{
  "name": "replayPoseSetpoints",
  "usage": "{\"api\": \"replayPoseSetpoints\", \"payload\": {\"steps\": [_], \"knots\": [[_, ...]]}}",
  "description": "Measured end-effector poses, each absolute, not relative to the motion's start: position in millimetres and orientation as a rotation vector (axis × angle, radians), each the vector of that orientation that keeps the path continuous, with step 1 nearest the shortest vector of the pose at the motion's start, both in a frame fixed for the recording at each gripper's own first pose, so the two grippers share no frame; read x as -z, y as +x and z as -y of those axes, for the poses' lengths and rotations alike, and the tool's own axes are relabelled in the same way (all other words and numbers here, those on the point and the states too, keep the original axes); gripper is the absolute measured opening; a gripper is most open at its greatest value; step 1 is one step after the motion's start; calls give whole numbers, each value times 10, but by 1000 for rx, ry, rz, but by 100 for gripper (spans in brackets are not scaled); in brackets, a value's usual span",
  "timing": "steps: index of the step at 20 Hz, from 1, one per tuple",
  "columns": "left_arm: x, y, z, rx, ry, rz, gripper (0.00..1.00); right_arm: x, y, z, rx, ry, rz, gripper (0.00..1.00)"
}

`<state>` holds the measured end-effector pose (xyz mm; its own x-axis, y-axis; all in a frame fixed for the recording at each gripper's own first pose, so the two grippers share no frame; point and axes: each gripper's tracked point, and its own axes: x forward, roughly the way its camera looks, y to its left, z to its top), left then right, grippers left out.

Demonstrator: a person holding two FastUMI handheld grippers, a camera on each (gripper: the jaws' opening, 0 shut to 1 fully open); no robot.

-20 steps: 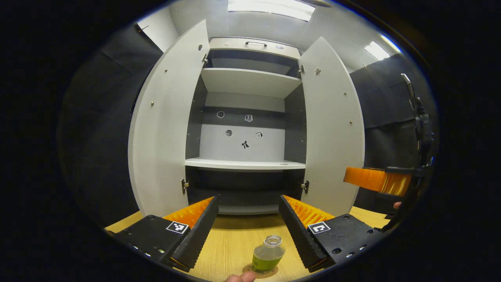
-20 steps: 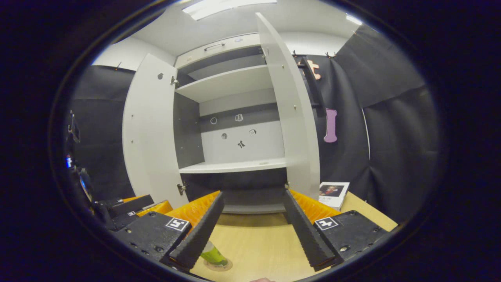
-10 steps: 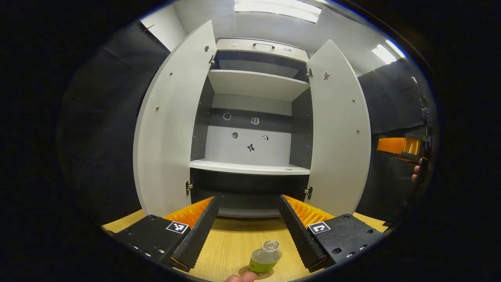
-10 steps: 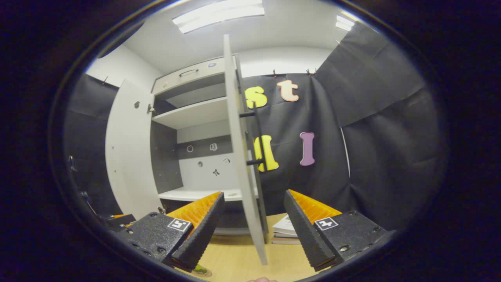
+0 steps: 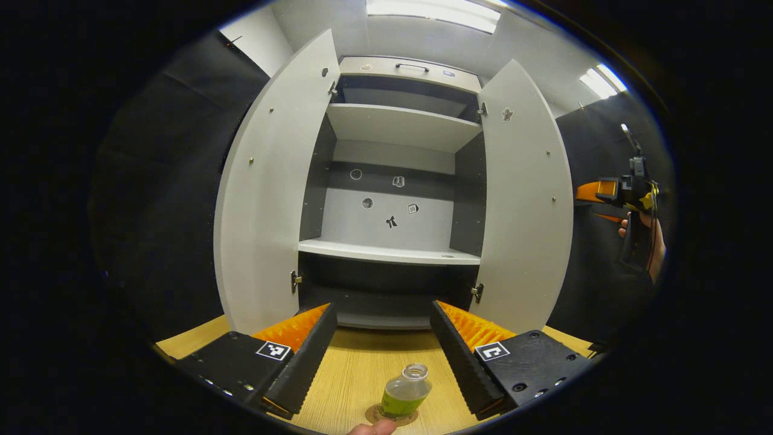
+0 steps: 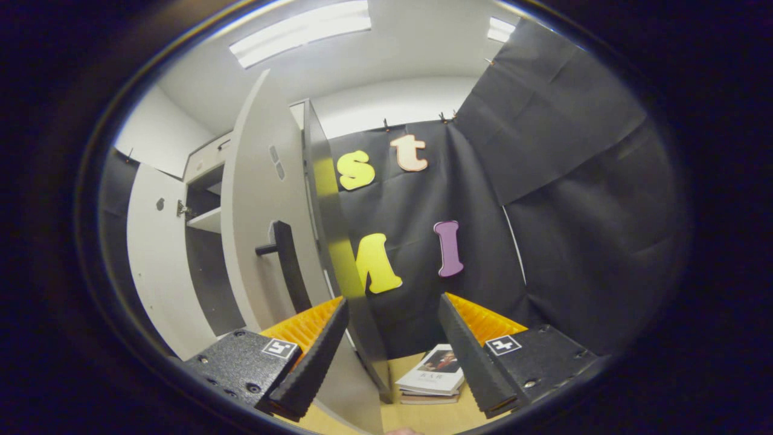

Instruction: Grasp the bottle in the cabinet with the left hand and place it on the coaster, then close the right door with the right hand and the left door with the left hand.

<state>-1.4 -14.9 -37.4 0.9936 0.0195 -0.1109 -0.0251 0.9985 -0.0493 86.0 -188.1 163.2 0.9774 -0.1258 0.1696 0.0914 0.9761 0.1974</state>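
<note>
Bottle delivered, right door next.
The small clear green-filled bottle (image 5: pixel 406 393) is seen on the round coaster (image 5: pixel 374 416); the left gripper (image 5: pixel 382 353) is held wide, the right gripper (image 6: pixel 392 347), also wide, has been swung outside the white right door (image 6: pixel 259 211).

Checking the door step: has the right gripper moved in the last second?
Yes. The right gripper swung rightward around the right door, now facing its handle side.

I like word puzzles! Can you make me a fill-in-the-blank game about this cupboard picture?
1. The bottle stands on a round ____ on the wooden table.
2. Both cabinet doors, left door and right door, are ____.
3. The liquid inside the bottle is ____.
4. Beside the cabinet lies a stack of ____.

Missing words: coaster; open; green; books
</note>
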Motion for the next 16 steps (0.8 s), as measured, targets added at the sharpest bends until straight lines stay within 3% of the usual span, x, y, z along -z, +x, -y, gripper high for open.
{"api": "replayPoseSetpoints", "payload": {"steps": [2,3,12,16], "knots": [[408,-26,133,-30,-53,-124,90,-1678,890,1817,107,162,192,98],[423,-28,125,-32,-55,-130,95,-1675,901,1767,104,145,188,98],[339,39,154,0,-37,-96,95,-1712,895,1727,136,40,225,98],[272,71,172,30,-52,-92,95,-1678,865,1353,100,11,211,98]]}}
